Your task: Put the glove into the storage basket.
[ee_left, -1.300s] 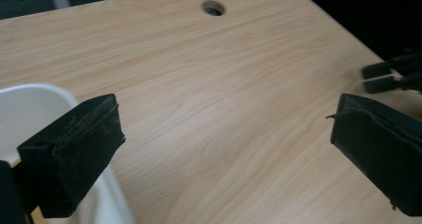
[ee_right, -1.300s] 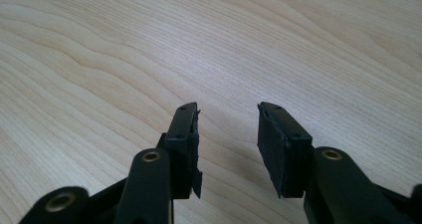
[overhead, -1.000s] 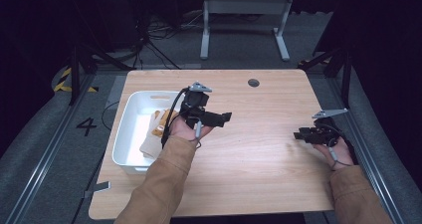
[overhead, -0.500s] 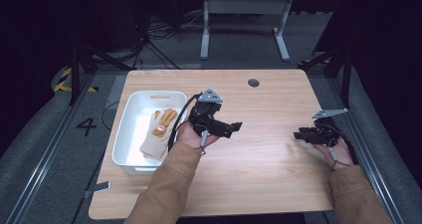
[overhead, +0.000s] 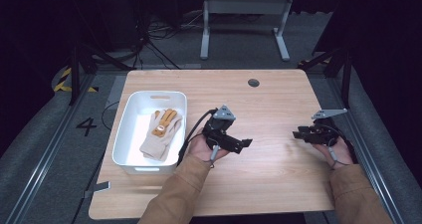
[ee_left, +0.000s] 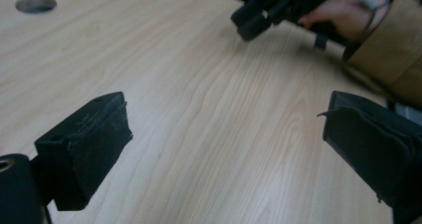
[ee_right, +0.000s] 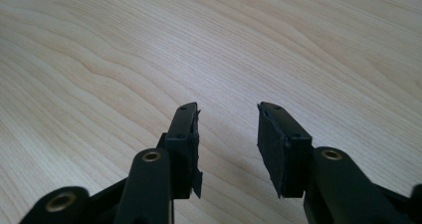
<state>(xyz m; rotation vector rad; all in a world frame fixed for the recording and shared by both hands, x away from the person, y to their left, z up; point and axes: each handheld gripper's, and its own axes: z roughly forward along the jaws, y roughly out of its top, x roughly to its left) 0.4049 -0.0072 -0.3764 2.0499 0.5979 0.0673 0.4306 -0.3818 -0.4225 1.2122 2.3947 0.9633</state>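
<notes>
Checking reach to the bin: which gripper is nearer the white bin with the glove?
Left. The left gripper sits just off the white bin's right side; the right gripper rests near the table's far right edge.

glove (overhead: 160, 133) in bin (overhead: 130, 108) | bin on worktop (overhead: 278, 102), left side | left gripper (overhead: 241, 145) just right of bin | right gripper (overhead: 300, 134) near right edge

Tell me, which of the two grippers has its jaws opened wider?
The left gripper, beside the white bin. Its jaws stand far apart with only bare table between them, while the right gripper keeps a narrow gap.
</notes>
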